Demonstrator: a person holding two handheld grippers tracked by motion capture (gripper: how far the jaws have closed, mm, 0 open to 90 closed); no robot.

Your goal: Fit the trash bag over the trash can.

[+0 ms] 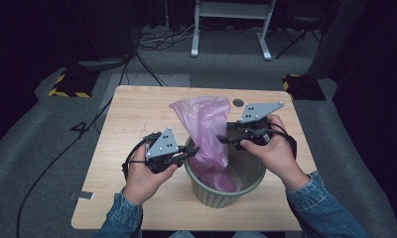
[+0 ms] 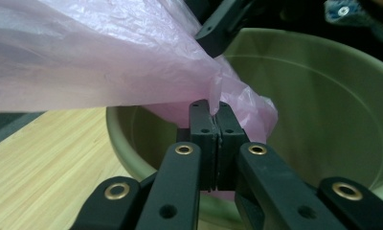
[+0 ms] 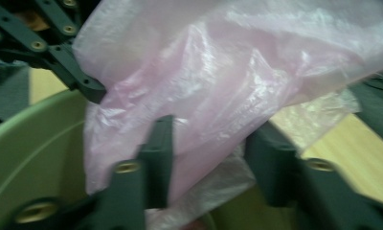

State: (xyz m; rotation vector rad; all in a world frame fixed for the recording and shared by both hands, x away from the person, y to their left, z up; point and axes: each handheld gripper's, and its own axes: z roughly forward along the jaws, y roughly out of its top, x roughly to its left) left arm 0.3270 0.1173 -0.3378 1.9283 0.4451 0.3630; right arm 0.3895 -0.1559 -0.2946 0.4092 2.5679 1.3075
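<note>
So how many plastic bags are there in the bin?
1: a pink plastic bag standing up out of the green bin mid-table. Others could lie hidden beneath it.

The right gripper view is smeared with motion blur, so the right gripper (image 3: 211,158) shows soft-edged jaws and it is hard to tell whether they touch the pink plastic bag (image 3: 237,72) lying between them. The bag runs past the top and right edges there. In the left gripper view the bag (image 2: 84,57) is cut off at the top and left, and the green bin (image 2: 323,110) beyond the left gripper (image 2: 213,127) is cropped at the right and bottom. From above, the bag (image 1: 206,129) hides the bin's floor (image 1: 246,173), and the bag's contents cannot be made out. Both sleeves leave the bottom edge.
</note>
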